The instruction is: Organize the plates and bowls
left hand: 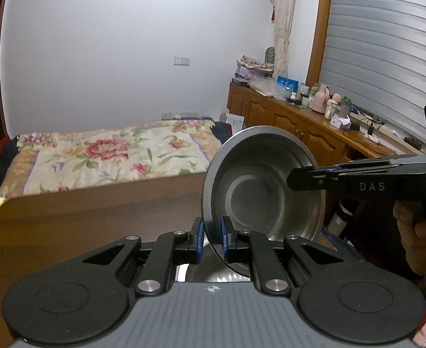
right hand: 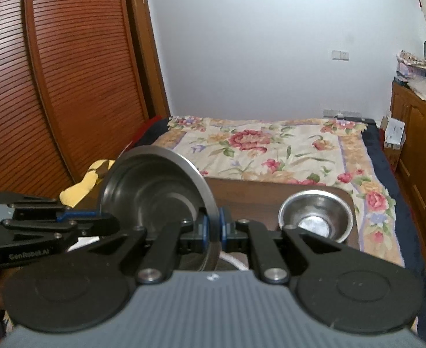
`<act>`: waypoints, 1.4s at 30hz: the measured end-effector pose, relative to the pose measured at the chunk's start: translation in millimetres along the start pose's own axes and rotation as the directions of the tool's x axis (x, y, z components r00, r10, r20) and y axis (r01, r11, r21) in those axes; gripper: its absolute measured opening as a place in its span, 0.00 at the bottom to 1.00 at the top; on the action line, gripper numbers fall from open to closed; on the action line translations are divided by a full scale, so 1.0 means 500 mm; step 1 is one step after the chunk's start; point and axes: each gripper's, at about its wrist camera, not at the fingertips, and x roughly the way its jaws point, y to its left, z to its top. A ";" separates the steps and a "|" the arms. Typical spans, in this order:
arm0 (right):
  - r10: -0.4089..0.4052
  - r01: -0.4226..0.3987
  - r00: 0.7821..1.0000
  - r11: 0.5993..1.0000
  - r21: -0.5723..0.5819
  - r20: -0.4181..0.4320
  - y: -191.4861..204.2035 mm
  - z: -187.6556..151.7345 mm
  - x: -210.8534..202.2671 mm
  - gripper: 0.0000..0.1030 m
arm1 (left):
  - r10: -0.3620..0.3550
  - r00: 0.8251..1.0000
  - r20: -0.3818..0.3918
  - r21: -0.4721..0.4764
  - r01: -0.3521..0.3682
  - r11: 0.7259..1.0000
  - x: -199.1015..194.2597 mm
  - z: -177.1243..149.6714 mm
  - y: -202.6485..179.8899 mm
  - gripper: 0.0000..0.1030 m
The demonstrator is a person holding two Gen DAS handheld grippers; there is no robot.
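The left gripper point(left hand: 212, 239) pinches the near rim of a tilted steel bowl point(left hand: 259, 185) held above the wooden table point(right hand: 270, 194); the right gripper point(right hand: 213, 230) clamps its opposite rim. A smaller steel bowl point(right hand: 315, 216) sits on the table, right.

Both claws on tilted steel bowl point(right hand: 155, 191); smaller bowl point(right hand: 315, 216) beside
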 end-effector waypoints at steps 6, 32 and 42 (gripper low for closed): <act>0.021 -0.020 0.998 1.000 0.009 -0.058 -0.003 -0.058 0.012 0.10 | -0.003 0.999 -0.054 0.007 0.004 1.000 0.014 -0.053 -0.007 0.12; -0.072 0.071 0.993 0.997 -0.024 -0.090 0.006 -0.175 0.084 0.12 | 0.085 0.993 -0.087 0.030 -0.083 0.996 0.101 -0.144 -0.003 0.12; -0.107 0.101 0.991 0.992 -0.072 -0.081 0.009 -0.180 0.091 0.12 | 0.121 0.990 -0.072 0.075 -0.115 0.990 0.111 -0.151 -0.018 0.12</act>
